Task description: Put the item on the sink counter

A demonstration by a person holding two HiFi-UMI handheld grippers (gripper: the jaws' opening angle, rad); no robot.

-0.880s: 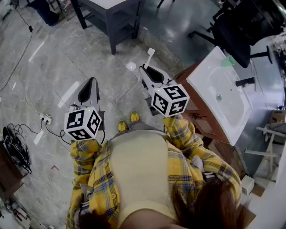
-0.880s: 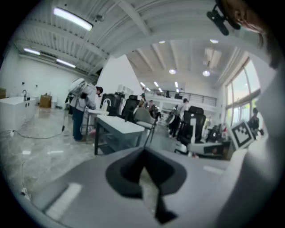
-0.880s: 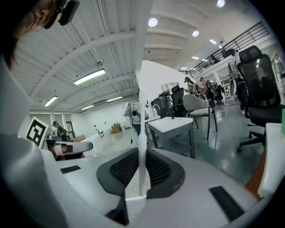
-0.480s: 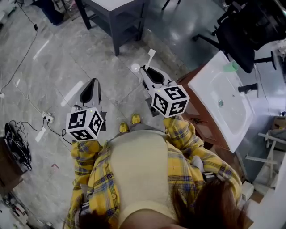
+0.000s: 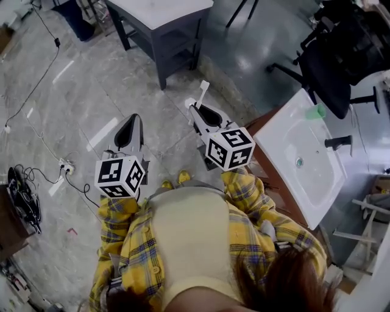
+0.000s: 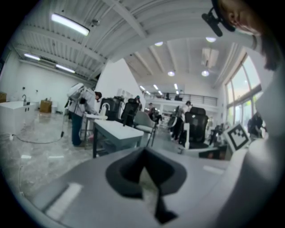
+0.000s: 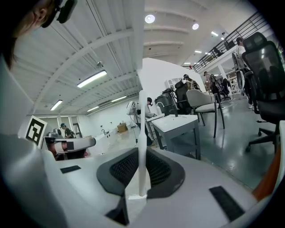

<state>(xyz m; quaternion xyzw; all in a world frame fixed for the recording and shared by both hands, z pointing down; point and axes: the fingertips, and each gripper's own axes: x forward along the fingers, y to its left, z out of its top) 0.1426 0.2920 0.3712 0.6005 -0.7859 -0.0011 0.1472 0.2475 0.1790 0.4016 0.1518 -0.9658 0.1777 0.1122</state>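
My right gripper (image 5: 195,109) is shut on a thin white stick-like item (image 5: 202,92), which juts past the jaw tips over the floor. In the right gripper view the item (image 7: 142,133) stands upright between the dark pads. The white sink (image 5: 298,152) on its brown counter (image 5: 268,173) lies just to the right of that gripper. A green cup (image 5: 315,111) and a black faucet (image 5: 337,143) sit on the sink's far side. My left gripper (image 5: 132,119) is held over the floor to the left, jaws together with nothing in them (image 6: 143,153).
A grey table (image 5: 159,13) stands ahead. A black office chair (image 5: 332,55) is behind the sink. Cables and a power strip (image 5: 64,166) lie on the tiled floor at left. People stand at benches farther off in the gripper views.
The head view has shifted forward, bringing the grey table and sink closer. Both grippers keep the same pose, and the right one still holds the white item.
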